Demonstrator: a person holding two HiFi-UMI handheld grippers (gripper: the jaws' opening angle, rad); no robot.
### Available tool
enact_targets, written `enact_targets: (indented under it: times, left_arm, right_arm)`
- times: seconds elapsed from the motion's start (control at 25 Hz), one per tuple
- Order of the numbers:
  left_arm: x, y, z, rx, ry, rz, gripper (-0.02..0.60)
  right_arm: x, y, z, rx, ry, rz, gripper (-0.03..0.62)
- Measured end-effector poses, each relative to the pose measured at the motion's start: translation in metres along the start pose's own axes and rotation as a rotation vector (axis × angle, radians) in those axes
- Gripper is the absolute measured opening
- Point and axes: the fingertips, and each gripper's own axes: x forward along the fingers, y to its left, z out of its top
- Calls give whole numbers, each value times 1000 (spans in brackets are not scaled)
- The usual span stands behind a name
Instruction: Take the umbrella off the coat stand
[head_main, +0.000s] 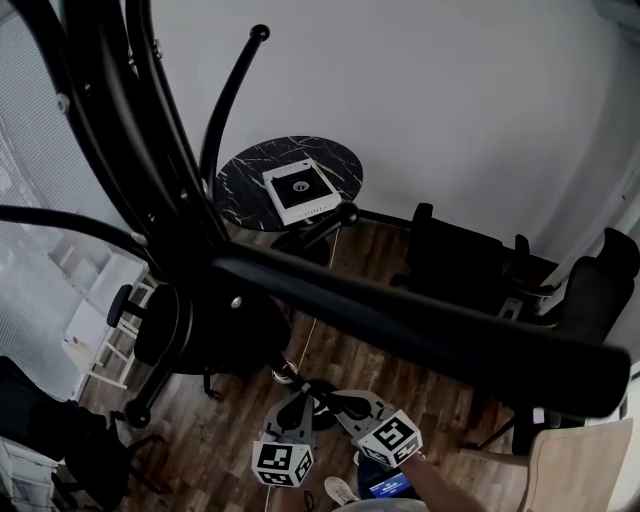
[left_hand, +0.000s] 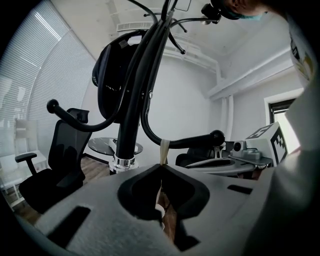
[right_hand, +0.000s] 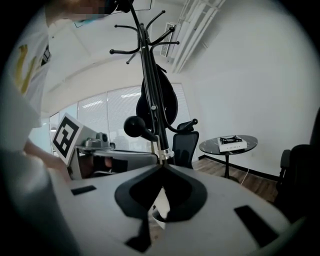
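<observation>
- Window blinds (head_main: 25, 150) filled the far left, with a black office chair (left_hand: 62, 150) in front of them
- The black coat stand (head_main: 150, 170) rose just beside that chair, and a bulky black thing (left_hand: 117, 75) hung high on it; what it was I could not tell
- The pale umbrella strap (left_hand: 162, 149) was looped over a lower hook (left_hand: 197, 141) with a ball end and ran straight down from it, so the umbrella was not yet off the stand; its body could not be made out
- The left gripper (left_hand: 161, 166) was clenched on that strap, jaw tips pressed together below the hook
- A round dark marble table (head_main: 245, 180) stood by the wall beyond the stand, with a white box (head_main: 298, 190) lying on it
- The right gripper (right_hand: 161, 165) sat just beside the left one, its jaws also pinched together, with a pale strip of the same strap running down from the pinch
- Two dark chairs (head_main: 455, 255) stood at the far right near the wall
</observation>
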Motion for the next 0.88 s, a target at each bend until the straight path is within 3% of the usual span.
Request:
enact_targets:
  times: [0.28, 0.44, 0.88]
  left_arm:
    - [-3, 3, 1, -27, 0, -7, 23]
    - [-5, 5, 0, -34, 6, -11, 21]
    - [-13, 12, 3, -44, 6, -14, 21]
  right_arm:
    - [14, 7, 0, -38, 11, 35, 14]
    - [22, 11, -5, -54, 37, 51, 63]
    - [43, 8, 0, -66, 28, 83, 80]
